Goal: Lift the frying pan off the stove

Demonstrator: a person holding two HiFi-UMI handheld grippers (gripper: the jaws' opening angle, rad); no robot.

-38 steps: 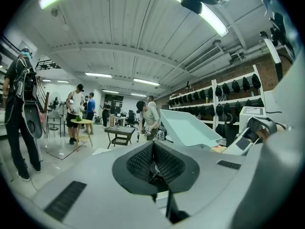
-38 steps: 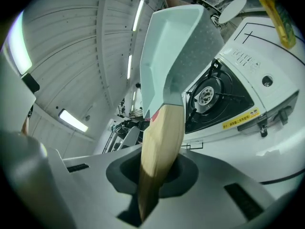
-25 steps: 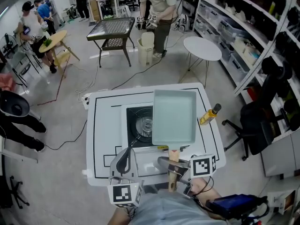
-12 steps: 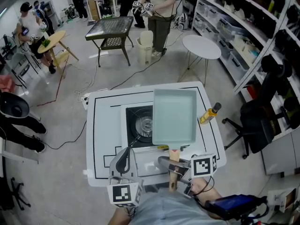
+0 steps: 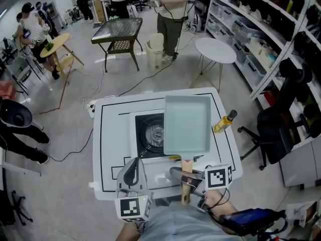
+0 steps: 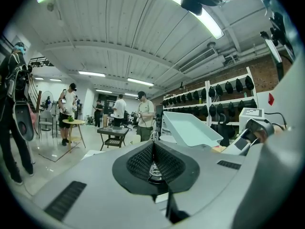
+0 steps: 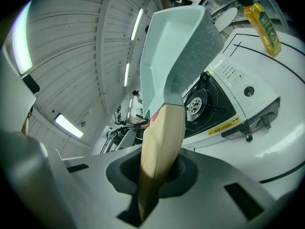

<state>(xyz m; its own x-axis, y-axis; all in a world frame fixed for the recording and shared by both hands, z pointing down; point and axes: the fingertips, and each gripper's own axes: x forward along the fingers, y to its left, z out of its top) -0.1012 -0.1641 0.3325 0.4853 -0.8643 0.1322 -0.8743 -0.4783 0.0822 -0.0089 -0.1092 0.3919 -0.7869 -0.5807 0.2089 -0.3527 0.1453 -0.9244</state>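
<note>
A pale teal rectangular frying pan hangs above the table, over the right side of the portable gas stove, whose burner shows uncovered to its left. My right gripper is shut on the pan's wooden handle near the table's front edge. In the right gripper view the handle runs up from between the jaws to the pan, with the stove below it. My left gripper sits at the front left, shut with nothing in it. Its view shows the pan to its right.
A yellow oil bottle lies on the white table right of the pan. Behind the table are a round white table, a mesh-topped table and several people. Shelves and a black chair stand at the right.
The pan and both grippers have stayed where they were. Only the people at the back of the room have shifted.
</note>
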